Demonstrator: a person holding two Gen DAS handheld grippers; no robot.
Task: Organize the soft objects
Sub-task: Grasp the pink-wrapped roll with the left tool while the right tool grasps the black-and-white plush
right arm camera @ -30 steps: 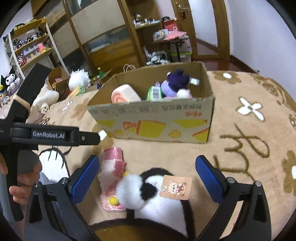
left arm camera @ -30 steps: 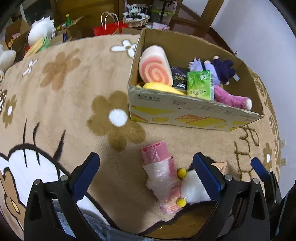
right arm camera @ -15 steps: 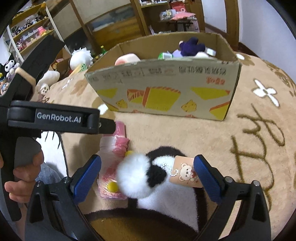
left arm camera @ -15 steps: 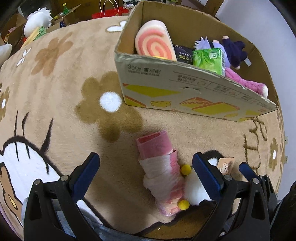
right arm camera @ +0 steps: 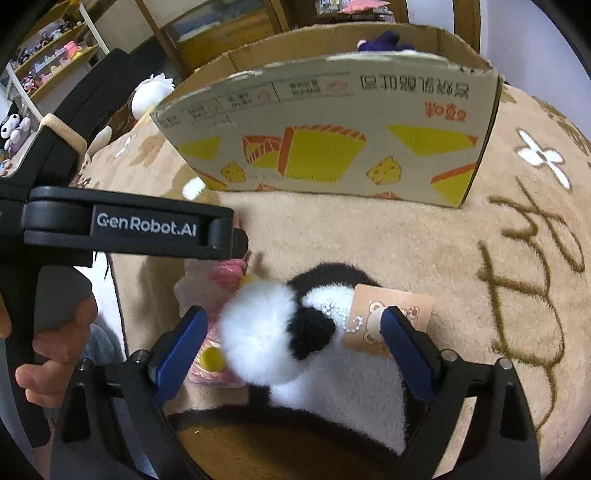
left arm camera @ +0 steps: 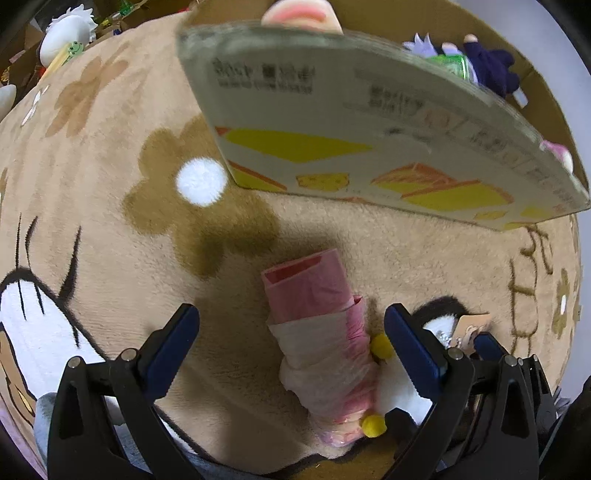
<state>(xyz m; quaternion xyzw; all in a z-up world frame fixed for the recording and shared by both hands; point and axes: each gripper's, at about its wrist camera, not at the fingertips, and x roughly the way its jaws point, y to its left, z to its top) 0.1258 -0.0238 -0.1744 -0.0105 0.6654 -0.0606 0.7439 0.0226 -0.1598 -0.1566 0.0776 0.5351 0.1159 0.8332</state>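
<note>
A pink wrapped soft pack [left arm camera: 321,332] lies on the beige carpet, between the open jaws of my left gripper [left arm camera: 291,343]. A black-and-white panda plush [right arm camera: 306,332] with a bear tag [right arm camera: 391,314] lies right of it, between the open jaws of my right gripper [right arm camera: 291,339]. The plush also shows in the left wrist view [left arm camera: 436,328]. The cardboard box [left arm camera: 369,129] stands just behind, holding a pink swirl cushion [left arm camera: 303,11], a green pack [left arm camera: 452,68] and a dark purple plush [left arm camera: 491,70]. The left gripper body [right arm camera: 129,229] crosses the right wrist view.
The flower-pattern carpet [left arm camera: 110,184] runs far left. White plush toys [left arm camera: 68,31] and boxes sit beyond its far left edge. Shelves with toys [right arm camera: 48,62] and wooden cabinets line the room at the back. The box front [right arm camera: 332,147] is close to both grippers.
Both grippers have dropped lower and moved forward toward the carpet. The pink pack and the panda plush now sit between their open jaws; the box looms closer.
</note>
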